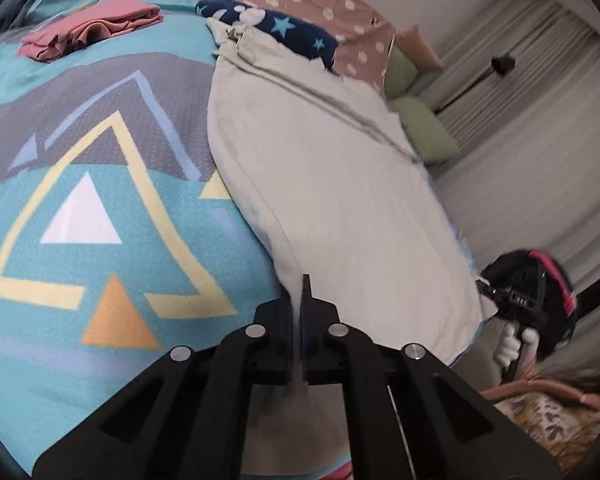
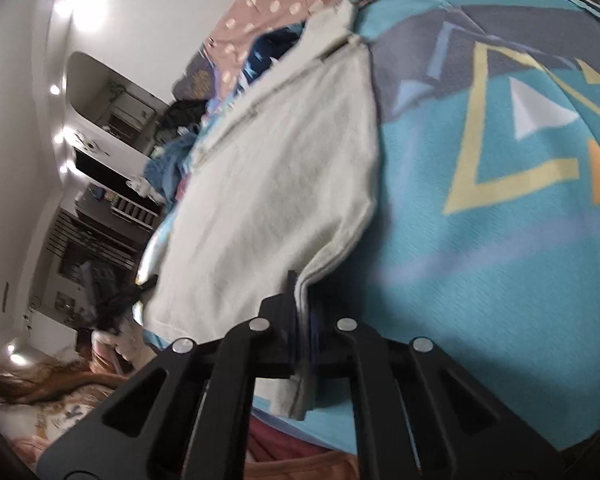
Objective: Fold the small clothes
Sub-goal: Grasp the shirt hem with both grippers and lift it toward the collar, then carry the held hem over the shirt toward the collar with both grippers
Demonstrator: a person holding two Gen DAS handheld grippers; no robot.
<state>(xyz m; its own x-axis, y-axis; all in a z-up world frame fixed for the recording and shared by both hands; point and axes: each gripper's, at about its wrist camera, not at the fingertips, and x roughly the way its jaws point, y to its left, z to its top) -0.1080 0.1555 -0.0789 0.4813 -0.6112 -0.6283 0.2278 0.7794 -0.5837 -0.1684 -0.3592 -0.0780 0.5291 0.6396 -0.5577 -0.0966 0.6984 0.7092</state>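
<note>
In the left wrist view, the left gripper (image 1: 300, 300) pinched the near edge of the pale cream cotton garment (image 1: 332, 184), which lay spread on the turquoise geometric-print bedspread (image 1: 100, 220). In the right wrist view, the right gripper (image 2: 302, 300) clamped its other near corner. Likely mid-fold; next, carry both corners across together.

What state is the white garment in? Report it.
Spread mostly flat: the white garment lies open on the blanket, near edge pinched by both grippers.
</note>
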